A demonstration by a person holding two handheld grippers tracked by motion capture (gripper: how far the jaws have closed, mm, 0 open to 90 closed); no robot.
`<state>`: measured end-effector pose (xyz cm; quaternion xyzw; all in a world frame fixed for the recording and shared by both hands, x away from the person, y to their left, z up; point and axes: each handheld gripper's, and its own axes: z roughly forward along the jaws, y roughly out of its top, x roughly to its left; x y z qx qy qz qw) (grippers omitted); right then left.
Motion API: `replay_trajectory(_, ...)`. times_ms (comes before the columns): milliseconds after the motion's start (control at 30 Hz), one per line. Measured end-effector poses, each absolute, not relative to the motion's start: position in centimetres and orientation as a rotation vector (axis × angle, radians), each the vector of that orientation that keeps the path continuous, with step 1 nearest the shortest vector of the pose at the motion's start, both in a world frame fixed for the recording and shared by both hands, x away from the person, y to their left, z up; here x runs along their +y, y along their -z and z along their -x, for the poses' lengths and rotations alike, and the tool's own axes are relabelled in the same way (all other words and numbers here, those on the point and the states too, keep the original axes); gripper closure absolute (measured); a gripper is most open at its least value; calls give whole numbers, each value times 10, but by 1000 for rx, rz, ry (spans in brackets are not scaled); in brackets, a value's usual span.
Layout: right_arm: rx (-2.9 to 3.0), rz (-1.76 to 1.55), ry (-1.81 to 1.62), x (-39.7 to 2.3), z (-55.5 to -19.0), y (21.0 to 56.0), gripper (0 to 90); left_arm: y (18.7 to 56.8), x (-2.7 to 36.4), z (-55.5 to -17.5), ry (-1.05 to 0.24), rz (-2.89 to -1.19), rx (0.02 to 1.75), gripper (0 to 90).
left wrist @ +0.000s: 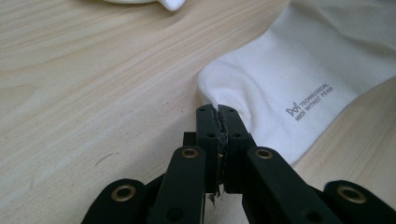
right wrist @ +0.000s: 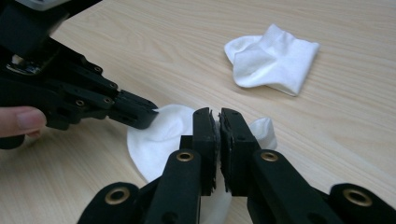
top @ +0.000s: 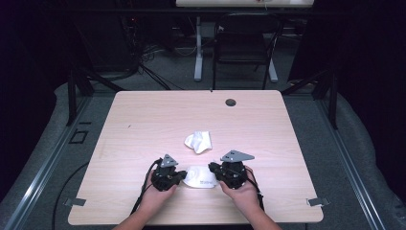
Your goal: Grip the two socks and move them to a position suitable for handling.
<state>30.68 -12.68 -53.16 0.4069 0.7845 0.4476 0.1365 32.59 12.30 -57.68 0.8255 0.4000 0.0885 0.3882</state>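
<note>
Both grippers closed on the near sock, flat on tabletop btwn them: left gripper pinches its left end, right gripper its right end, long axis running left-right; 2nd sock lies just beyond.

Lab (dark curtains, floor cables)

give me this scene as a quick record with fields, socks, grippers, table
near sock: white, printed lettering, lies flat between both grippers
far sock: white, crumpled, lies apart, farther up the table
left gripper: shut on near sock's edge
right gripper: shut on near sock's opposite edge
table: light wood
</note>
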Motion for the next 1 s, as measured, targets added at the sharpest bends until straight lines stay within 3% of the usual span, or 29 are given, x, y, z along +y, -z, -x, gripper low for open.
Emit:
replay_trajectory(367, 2248, -1240, -1246, -151, -301, 534, 853, 568, 144, -319, -230, -2088, 1022, 894)
replay_trajectory(833, 2290, -1283, -1185, -153, -301, 555, 880, 568, 162, -311, -193, -2070, 1061, 893)
replay_trajectory(1000, 2278, -1297, -1186, -154, -297, 558, 832, 576, 165, -308, -164, -2069, 1083, 893)
